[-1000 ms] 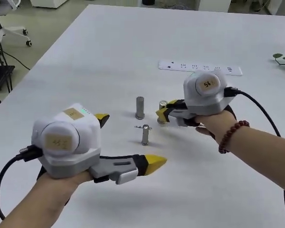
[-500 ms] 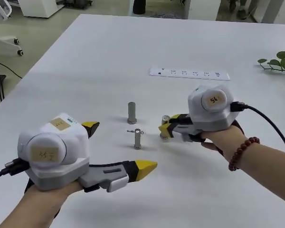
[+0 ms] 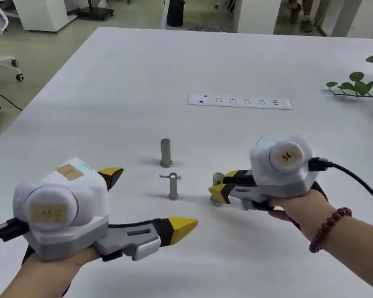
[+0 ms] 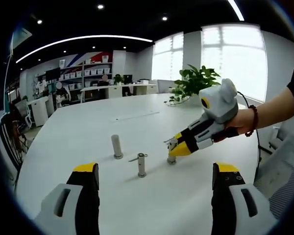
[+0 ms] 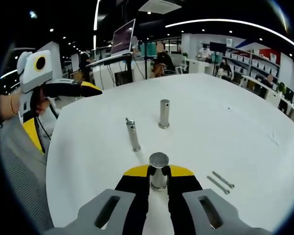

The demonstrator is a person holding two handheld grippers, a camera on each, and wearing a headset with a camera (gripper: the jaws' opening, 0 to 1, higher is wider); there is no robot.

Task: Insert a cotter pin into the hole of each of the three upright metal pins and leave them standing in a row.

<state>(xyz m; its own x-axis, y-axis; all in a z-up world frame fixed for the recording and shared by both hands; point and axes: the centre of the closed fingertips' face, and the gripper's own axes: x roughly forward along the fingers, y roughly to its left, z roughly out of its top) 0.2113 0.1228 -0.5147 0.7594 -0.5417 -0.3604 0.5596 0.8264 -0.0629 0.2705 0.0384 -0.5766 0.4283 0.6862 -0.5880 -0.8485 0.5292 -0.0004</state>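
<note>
The right gripper is clamping its jaws on the held metal pin, gripping it low on the shaft and keeping it upright at or just above the white table; whether the base is touching, I cannot tell. The left gripper is hovering near the person with its jaws wide apart, carrying nothing.

The middle metal pin is standing just beside the clamped one, with a cotter pin sitting crosswise through its top. The far metal pin is standing behind it, looking bare. Two loose cotter pins are lying flat on the table, off to one side of the right gripper.

The main risk is coming from that grip: the shaft is smooth and round, so a slight roll of the wrist is likely to tip it or let it twist, turning its hole away from the approach. Letting go while it is leaning would probably topple it into the middle pin, which is narrow and easy to knock over. The loose cotter pins are thin and flat against the surface, so the open left jaws are likely to skid over them or flick one away. A sideways sweep of either gripper near the row could also dislodge the seated cotter pin
</note>
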